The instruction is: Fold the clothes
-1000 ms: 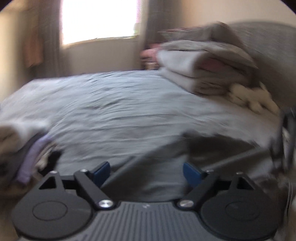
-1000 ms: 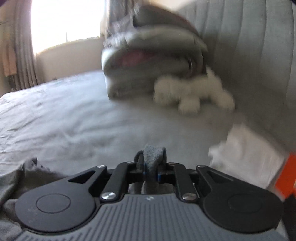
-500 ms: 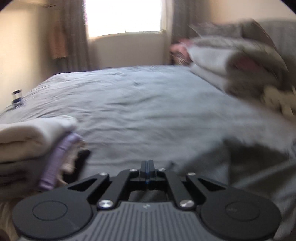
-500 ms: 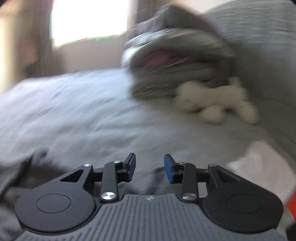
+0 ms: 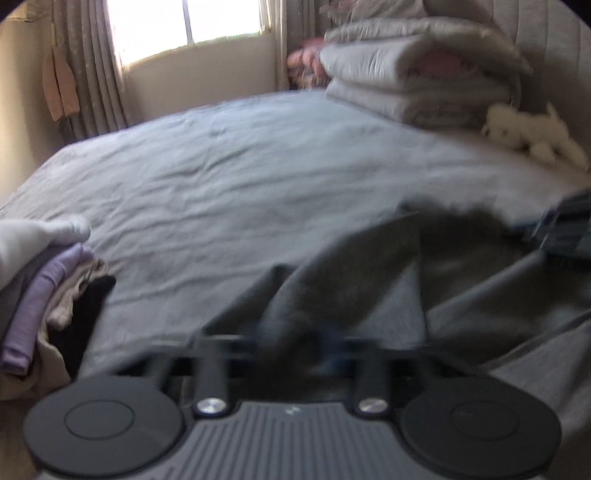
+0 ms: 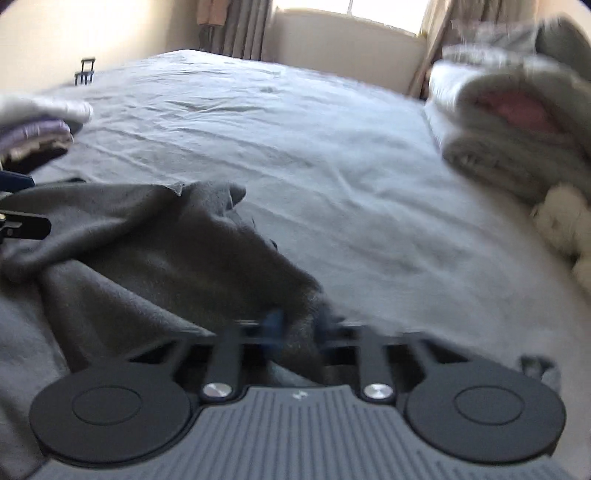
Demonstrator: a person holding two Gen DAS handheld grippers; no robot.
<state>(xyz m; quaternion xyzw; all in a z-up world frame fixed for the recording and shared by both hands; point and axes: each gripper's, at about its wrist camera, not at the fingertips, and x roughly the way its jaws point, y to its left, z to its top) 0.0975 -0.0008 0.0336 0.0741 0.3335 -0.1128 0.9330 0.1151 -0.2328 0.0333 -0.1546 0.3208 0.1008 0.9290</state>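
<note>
A dark grey garment (image 5: 369,269) lies crumpled on the grey bed sheet (image 5: 240,184); it also shows in the right wrist view (image 6: 147,243). My left gripper (image 5: 291,343) is blurred, its jaws close together with a fold of the grey garment between them. My right gripper (image 6: 295,332) is also blurred, its blue pads (image 6: 274,325) pinching a bunched fold of the same garment. The right gripper shows at the right edge of the left wrist view (image 5: 565,229); the left gripper shows at the left edge of the right wrist view (image 6: 22,221).
A stack of folded clothes (image 5: 40,280) sits at the left on the bed, also in the right wrist view (image 6: 37,129). Folded blankets (image 5: 417,74) and a white plush toy (image 5: 532,133) lie by the headboard. A window with curtains (image 5: 184,22) is behind.
My right gripper opened, swung left and shut on a new fold of the grey garment. My left gripper closed and now holds a fold; the garment is lifted between both grippers.
</note>
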